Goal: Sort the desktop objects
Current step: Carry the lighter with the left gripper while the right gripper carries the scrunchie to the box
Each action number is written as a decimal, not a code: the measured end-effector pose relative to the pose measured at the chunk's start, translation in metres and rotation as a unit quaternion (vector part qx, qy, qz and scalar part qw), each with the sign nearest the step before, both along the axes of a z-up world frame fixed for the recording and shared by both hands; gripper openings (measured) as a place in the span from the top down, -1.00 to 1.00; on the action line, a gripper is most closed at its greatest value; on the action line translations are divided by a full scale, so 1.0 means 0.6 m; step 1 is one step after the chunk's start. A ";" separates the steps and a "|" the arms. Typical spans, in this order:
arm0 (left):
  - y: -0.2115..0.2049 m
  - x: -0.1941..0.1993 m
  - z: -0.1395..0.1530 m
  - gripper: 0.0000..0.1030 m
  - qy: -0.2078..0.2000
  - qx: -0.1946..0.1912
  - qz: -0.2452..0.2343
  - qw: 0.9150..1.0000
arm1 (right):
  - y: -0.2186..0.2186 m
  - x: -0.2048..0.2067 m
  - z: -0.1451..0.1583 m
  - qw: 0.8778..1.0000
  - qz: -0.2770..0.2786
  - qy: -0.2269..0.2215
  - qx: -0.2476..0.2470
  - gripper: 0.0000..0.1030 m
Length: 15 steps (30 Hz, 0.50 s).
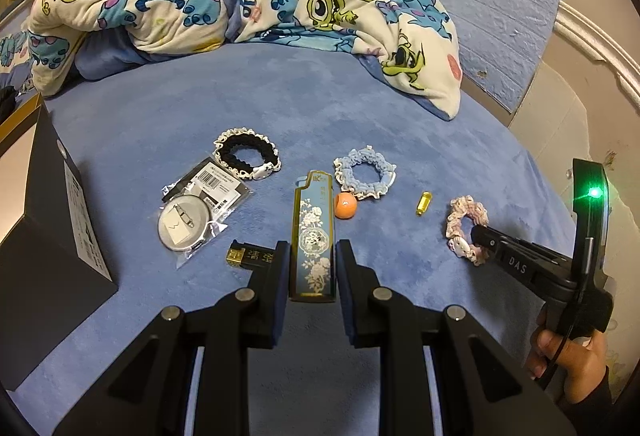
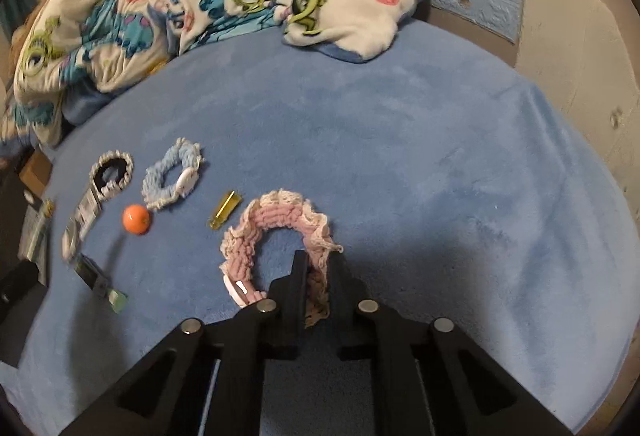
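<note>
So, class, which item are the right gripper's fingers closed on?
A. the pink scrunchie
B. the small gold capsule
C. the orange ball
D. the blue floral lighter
A: in the right wrist view the right gripper has its fingers pinched on the band of the pink scrunchie, while the left gripper holds the blue floral lighter.

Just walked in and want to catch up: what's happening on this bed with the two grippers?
A person is sorting small items on a blue blanket with two handheld grippers. The left gripper is shut on a blue floral lighter. The right gripper is shut on a pink scrunchie. A black scrunchie, a blue scrunchie, an orange bead and a bagged badge lie untouched.
</note>
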<state>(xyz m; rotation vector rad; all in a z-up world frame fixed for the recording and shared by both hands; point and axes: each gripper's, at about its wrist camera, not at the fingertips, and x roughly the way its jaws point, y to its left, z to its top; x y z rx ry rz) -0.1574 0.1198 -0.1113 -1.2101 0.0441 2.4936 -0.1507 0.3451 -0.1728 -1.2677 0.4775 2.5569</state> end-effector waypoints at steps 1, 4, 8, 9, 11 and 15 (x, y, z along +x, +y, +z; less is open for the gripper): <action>0.000 0.000 0.001 0.55 0.001 0.001 0.000 1.000 | 0.003 0.002 0.000 1.000 -0.003 0.002 -0.004 0.83; 0.000 0.004 0.003 0.55 0.004 0.002 -0.002 1.000 | 0.001 0.004 0.007 1.000 -0.001 0.011 0.000 0.84; 0.000 0.005 0.008 0.55 0.007 0.004 -0.003 1.000 | -0.003 0.015 0.040 0.999 -0.002 0.037 0.010 0.84; 0.000 0.005 0.010 0.55 0.007 0.004 -0.002 1.000 | -0.005 0.019 0.050 0.999 0.000 0.043 0.011 0.84; -0.002 0.006 0.015 0.55 0.011 0.006 -0.002 1.000 | -0.008 0.022 0.067 0.998 0.002 0.052 0.019 0.84; -0.010 0.009 0.028 0.55 0.014 0.004 0.005 1.000 | -0.023 0.021 0.099 0.998 0.013 0.062 0.031 0.84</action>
